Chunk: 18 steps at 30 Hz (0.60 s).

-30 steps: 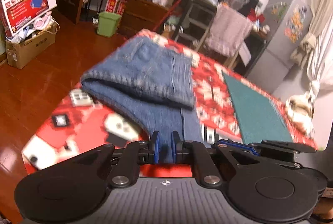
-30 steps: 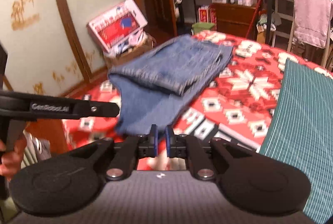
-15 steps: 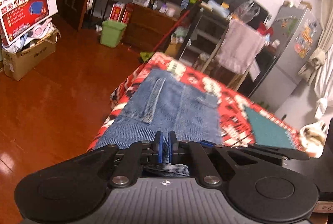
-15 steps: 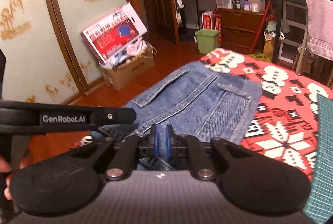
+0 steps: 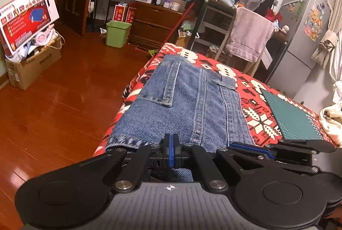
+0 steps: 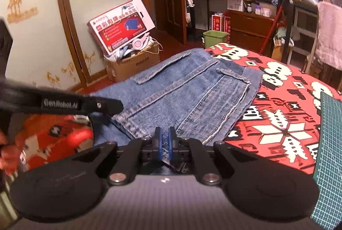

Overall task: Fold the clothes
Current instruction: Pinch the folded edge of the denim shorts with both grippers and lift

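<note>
Tablecloth (image 5: 263, 121), jeans (image 5: 181, 101) in claws (image 5: 171, 147)

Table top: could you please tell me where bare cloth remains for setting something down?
Bare red patterned cloth lies between the folded jeans and the green cutting mat, and beyond the jeans toward the far edge. The near left part is crowded: both tools, left and right, are pinching denim.
</note>
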Motion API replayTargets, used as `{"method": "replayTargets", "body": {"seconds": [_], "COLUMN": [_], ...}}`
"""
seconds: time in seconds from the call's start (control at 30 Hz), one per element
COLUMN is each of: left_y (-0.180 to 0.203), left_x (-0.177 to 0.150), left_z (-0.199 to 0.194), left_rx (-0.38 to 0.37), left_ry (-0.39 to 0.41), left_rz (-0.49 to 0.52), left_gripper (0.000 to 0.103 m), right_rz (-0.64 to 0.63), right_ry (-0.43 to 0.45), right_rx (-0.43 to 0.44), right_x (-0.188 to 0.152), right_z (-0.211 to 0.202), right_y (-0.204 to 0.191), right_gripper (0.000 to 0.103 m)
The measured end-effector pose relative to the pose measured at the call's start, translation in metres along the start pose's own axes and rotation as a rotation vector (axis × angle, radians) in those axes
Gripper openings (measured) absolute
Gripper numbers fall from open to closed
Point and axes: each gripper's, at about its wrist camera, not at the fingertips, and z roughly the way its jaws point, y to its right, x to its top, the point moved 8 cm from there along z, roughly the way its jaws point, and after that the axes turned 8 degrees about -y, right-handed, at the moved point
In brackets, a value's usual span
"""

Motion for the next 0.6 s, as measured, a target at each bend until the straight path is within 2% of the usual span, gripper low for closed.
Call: {"method": "replayTargets", "body": {"seconds": [0.17, 0.3, 0.4, 0.6], "left_y": [0.008, 0.016, 0.022, 0.032], "left_x": [0.028, 0.062, 0.088, 0.124], "left_z": [-0.003, 0.025, 0.046, 0.098], "left_rx": [-0.05, -0.053, -0.055, -0.015], "left_ry": [0.025, 0.001, -0.017, -0.084], "left_rz": [-0.003, 0.038, 0.068, 0.165], "left_gripper": [0.002, 0.002, 0.002, 0.002], "right_rz": [0.03, 0.05, 0.061, 0.071], "right_ry": [0.037, 0.067, 0.063, 0.066], "right_rx": [0.003, -0.006, -0.018, 0.012], "right_x": [0.026, 0.06, 0.083, 0.111], "right_z": [-0.007, 0.003, 0.025, 0.072], "right_y": [0.023, 0.056, 0.08, 0.103], "right_gripper": [0.008, 0.007, 0.001, 0.0]}}
